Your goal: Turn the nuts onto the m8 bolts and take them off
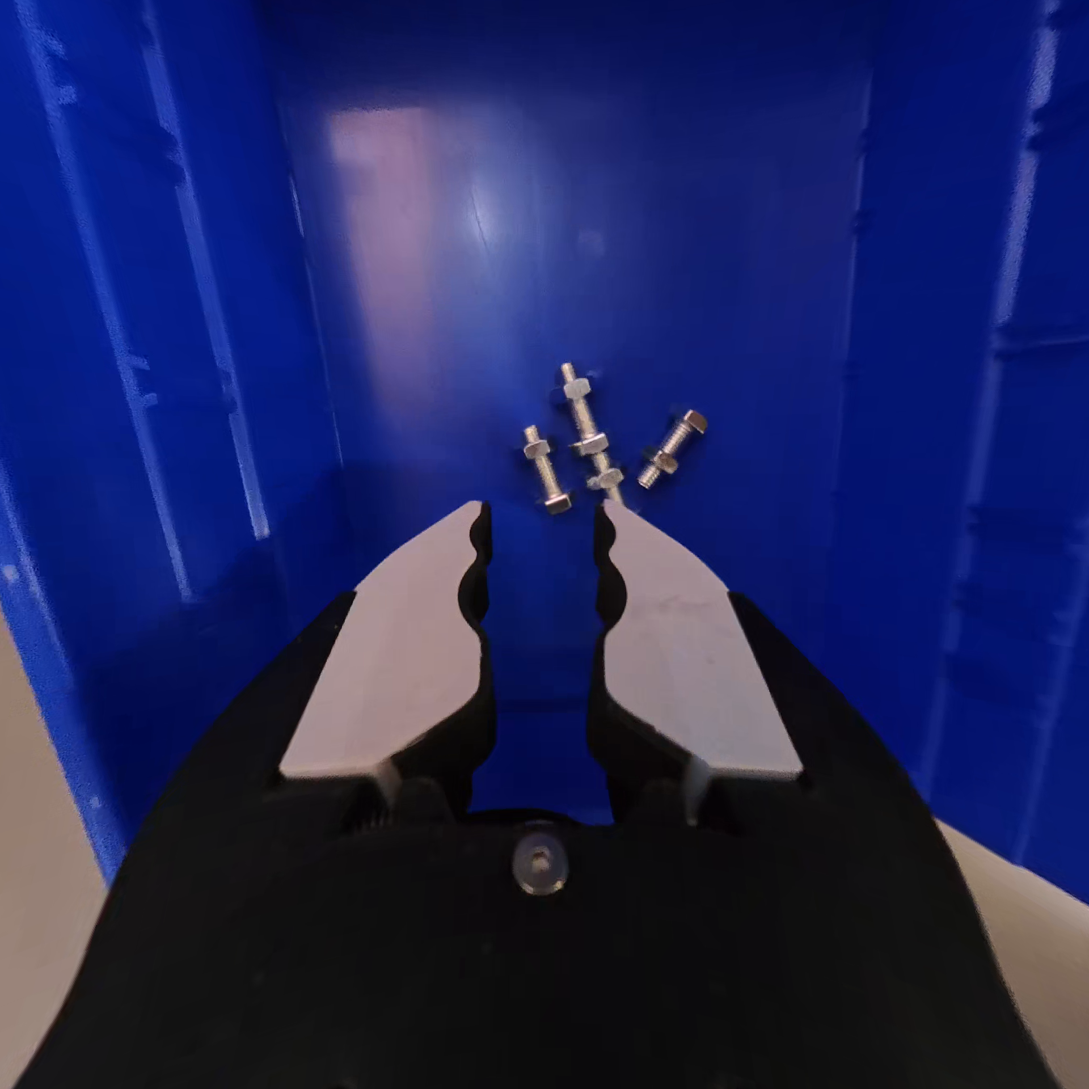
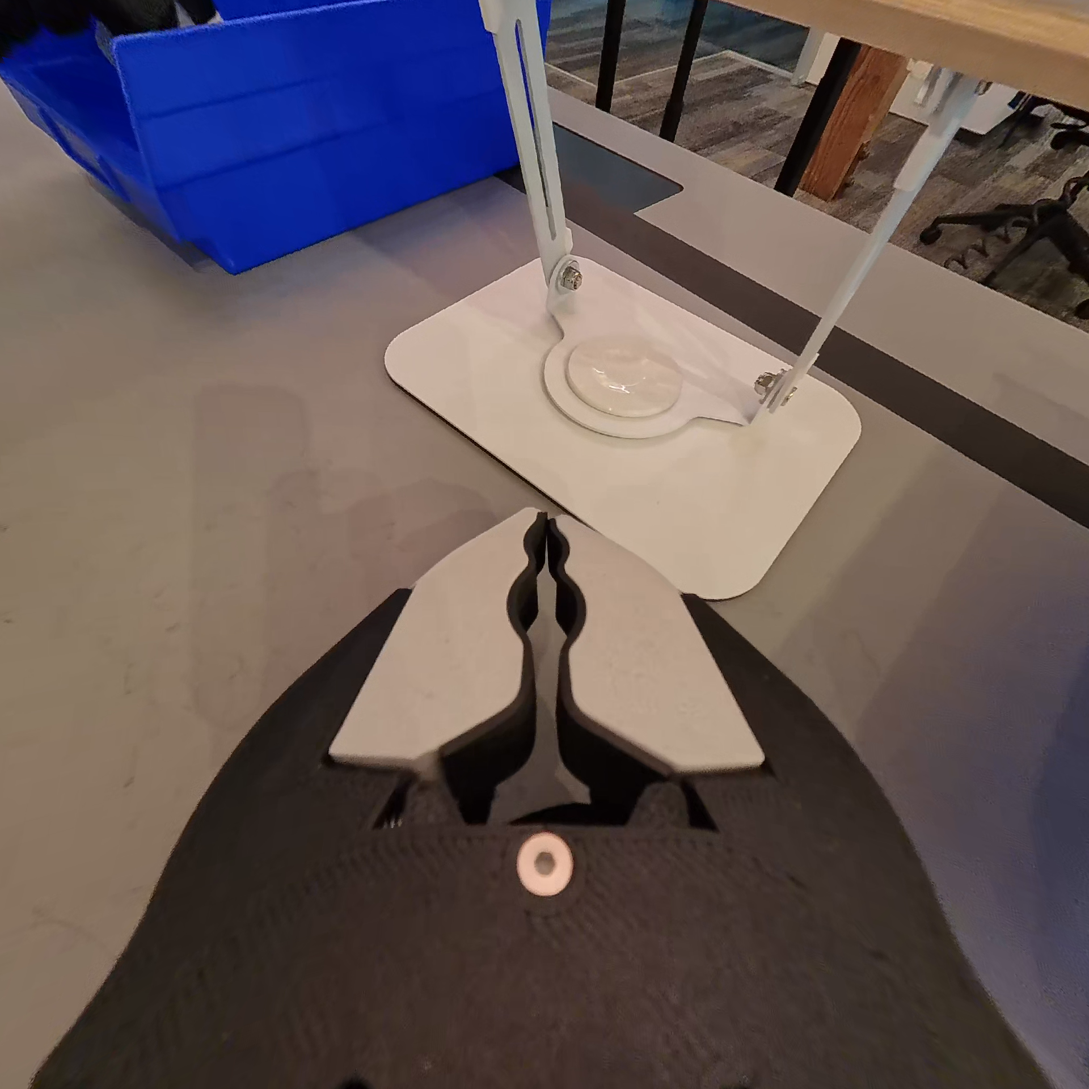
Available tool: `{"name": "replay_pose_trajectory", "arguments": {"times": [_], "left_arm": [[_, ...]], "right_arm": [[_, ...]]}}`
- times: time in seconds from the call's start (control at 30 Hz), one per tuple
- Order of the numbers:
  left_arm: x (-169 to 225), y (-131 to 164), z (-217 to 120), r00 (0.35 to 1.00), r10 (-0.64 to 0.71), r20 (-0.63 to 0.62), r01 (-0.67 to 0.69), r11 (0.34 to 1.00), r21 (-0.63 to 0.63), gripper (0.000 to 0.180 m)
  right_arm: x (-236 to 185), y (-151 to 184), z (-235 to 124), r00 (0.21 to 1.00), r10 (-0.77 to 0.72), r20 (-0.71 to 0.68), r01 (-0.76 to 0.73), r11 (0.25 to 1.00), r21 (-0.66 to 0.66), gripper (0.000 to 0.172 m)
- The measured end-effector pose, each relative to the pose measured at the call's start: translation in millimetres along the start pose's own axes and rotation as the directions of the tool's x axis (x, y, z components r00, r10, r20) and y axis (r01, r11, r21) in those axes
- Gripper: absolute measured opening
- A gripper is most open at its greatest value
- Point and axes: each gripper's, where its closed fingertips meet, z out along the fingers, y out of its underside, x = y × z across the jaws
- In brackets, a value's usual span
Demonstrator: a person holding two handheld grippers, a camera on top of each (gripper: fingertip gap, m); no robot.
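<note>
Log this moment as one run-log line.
left gripper open, empty, over bolts in blue bin | right gripper shut, empty, above table

Both tongs (image 1: 542, 510) (image 2: 547, 518): black printed bodies, 2 pale grey fingers with wavy black pads, 1 central screw.

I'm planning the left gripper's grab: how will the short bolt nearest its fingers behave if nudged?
The short bolt looks like rigid metal. Its round shank may roll, though the square head and nut should check that. The glossy blue bin floor probably lets it slide.
</note>
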Motion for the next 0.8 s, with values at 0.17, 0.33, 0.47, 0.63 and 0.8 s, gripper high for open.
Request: {"name": "replay_pose_trajectory", "arguments": {"times": [0.17,0.33,0.47,0.63,0.8], "left_arm": [[-6.4,4.6,14.3,0.999,-0.017,0.037,0.019,0.998,-0.061,0.035],[-10.8,3.6,23.9,0.998,-0.032,0.056,0.036,0.997,-0.074,0.023],[-12.4,1.8,24.4,0.998,0.010,0.070,-0.005,0.998,-0.065,0.017],[-13.5,-2.4,13.0,0.999,0.023,0.040,-0.024,0.999,0.030,0.017],[7.9,-5.7,-33.9,0.992,0.110,-0.065,-0.090,0.963,0.256,0.016]], "right_arm": [[-3.3,-0.4,0.5,1.000,-0.005,0.009,0.005,1.000,-0.001,0.000],[-4.8,-1.0,0.5,1.000,-0.008,0.013,0.008,1.000,0.001,0.000],[-4.7,-1.3,0.2,1.000,-0.006,0.013,0.005,1.000,0.003,0.000],[-4.7,-1.3,0.2,1.000,-0.005,0.014,0.005,1.000,0.004,0.000],[-6.5,-2.5,0.0,1.000,-0.005,0.021,0.005,1.000,0.010,0.000]]}}
